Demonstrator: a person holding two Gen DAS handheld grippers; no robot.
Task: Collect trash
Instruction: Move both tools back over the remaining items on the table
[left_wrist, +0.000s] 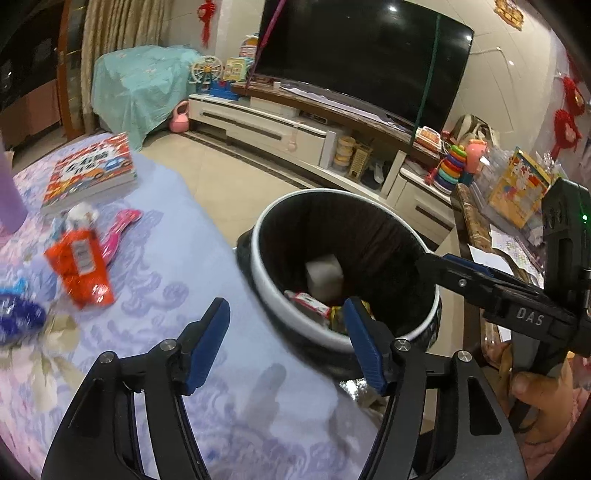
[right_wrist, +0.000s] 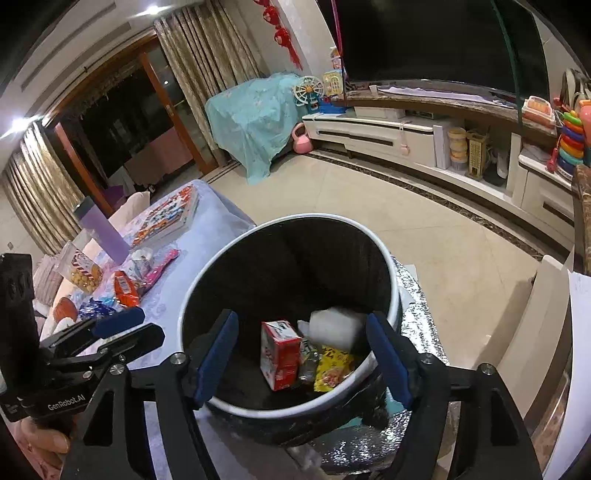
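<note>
Left of the left gripper (left_wrist: 286, 345), orange wrapper (left_wrist: 82, 266) on the table (left_wrist: 177, 258); jaws apart, empty. Under the right gripper (right_wrist: 303, 354), trash bin (right_wrist: 394, 288) holding red carton (right_wrist: 279, 352); jaws wide, empty.

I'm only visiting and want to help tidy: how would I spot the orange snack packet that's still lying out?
Find the table with the lilac patterned cloth, beside the black bin with the white rim. On it, nearer than the big colourful book, lies the orange packet. Its white label and bright orange foil set it apart from the pink wrapper beside it and the blue wrappers further left.
</note>
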